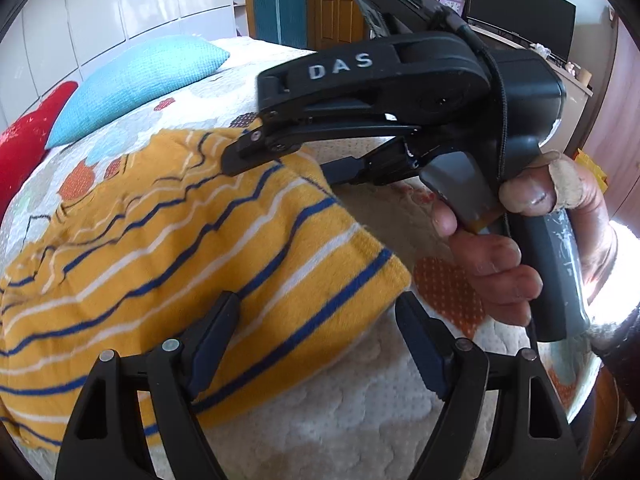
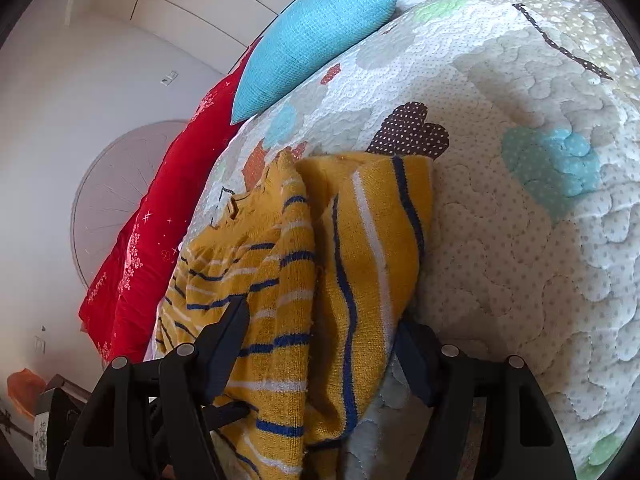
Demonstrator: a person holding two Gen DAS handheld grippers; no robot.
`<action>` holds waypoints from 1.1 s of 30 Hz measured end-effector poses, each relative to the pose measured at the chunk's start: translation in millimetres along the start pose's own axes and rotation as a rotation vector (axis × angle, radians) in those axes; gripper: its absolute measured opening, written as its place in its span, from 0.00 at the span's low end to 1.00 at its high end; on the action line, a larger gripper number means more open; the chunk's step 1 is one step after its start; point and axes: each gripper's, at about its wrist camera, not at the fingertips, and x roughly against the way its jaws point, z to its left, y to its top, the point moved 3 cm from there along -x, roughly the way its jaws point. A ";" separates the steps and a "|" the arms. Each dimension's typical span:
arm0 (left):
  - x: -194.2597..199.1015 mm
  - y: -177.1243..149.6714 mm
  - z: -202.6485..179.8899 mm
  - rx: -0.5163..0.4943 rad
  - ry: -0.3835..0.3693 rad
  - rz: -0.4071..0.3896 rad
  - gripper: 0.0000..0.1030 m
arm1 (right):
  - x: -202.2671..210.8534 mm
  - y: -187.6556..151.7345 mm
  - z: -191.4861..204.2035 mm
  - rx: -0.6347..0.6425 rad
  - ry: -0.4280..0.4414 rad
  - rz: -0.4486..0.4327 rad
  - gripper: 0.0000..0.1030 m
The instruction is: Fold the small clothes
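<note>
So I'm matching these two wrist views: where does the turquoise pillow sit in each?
Left wrist view: turquoise pillow upper left, beyond the striped sweater.
Right wrist view: turquoise pillow top centre, above the sweater.
Shared landmark: the red pillow lies right beside it in both.

Left gripper point(image 1: 320, 344) is standing with jaws apart; right gripper point(image 1: 280, 164), angling downward beyond it, is likewise spread, hand point(image 1: 532, 240) gripping its handle.
</note>
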 end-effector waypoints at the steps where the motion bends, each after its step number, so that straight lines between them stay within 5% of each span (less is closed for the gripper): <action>1: -2.2 0.9 -2.1 -0.008 0.002 -0.004 0.77 | -1.5 1.7 -0.3 0.002 0.003 0.005 0.73; 3: -7.9 1.8 -6.9 -0.022 0.012 -0.015 0.77 | -4.9 4.6 -0.4 0.005 0.005 0.010 0.71; 5: -12.5 1.1 -9.9 -0.024 0.038 -0.028 0.64 | -6.3 6.1 -2.8 -0.001 -0.006 0.011 0.54; 6: -12.2 1.3 -9.4 -0.019 0.046 -0.031 0.42 | -8.5 7.8 -5.9 -0.019 -0.009 0.021 0.33; 7: -8.7 2.9 -6.0 -0.001 0.066 -0.039 0.20 | -10.8 8.2 -9.4 -0.051 0.003 0.030 0.22; 9: 2.4 7.6 5.2 0.063 0.024 -0.055 0.09 | -9.0 9.3 -12.4 -0.110 0.031 0.017 0.19; 14: 50.2 11.9 48.0 0.218 -0.009 -0.154 0.08 | 1.2 14.2 24.6 -0.117 0.061 -0.029 0.16; 20: 114.4 -16.4 124.8 0.433 -0.015 -0.281 0.08 | -24.9 28.9 133.3 0.016 0.096 -0.018 0.16; 26: 163.6 -84.5 224.9 0.710 0.035 -0.375 0.08 | -128.6 20.7 246.0 0.180 0.075 0.108 0.16; 33: 160.1 -161.8 293.8 0.933 0.029 -0.307 0.09 | -253.6 -16.2 305.0 0.325 -0.073 0.236 0.10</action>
